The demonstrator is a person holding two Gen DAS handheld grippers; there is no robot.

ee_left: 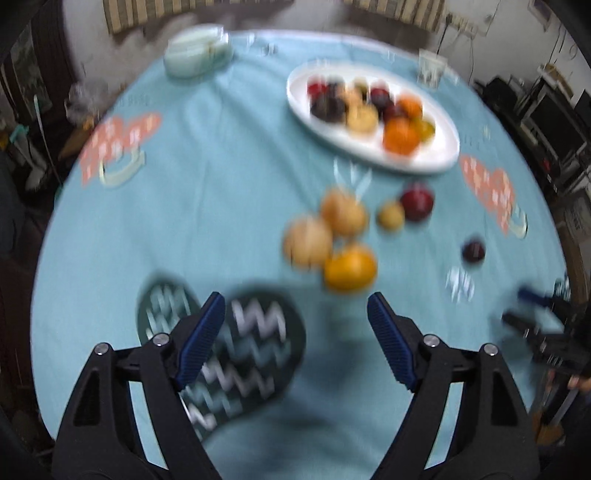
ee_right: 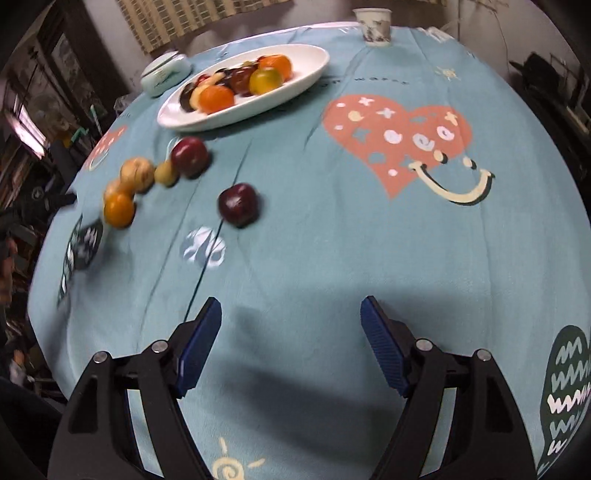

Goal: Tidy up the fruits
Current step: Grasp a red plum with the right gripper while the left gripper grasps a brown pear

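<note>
A white oval plate (ee_left: 436,155) (ee_right: 310,68) holds several fruits at the far side of the table. Loose fruits lie on the blue cloth: an orange (ee_left: 350,268) (ee_right: 119,209), two tan fruits (ee_left: 308,242) (ee_right: 137,173), a small yellow fruit (ee_left: 390,216) (ee_right: 166,173), a dark red fruit (ee_left: 417,200) (ee_right: 190,156) and a dark plum (ee_left: 473,251) (ee_right: 238,204). My left gripper (ee_left: 296,301) is open and empty, just short of the orange. My right gripper (ee_right: 291,304) is open and empty, near the table's front, well short of the plum. The left wrist view is blurred.
A pale green lidded container (ee_left: 197,50) (ee_right: 166,74) sits at the far left of the table. A paper cup (ee_right: 375,26) (ee_left: 430,70) stands at the far edge. The right gripper shows at the right edge of the left wrist view (ee_left: 535,317). Dark clutter surrounds the round table.
</note>
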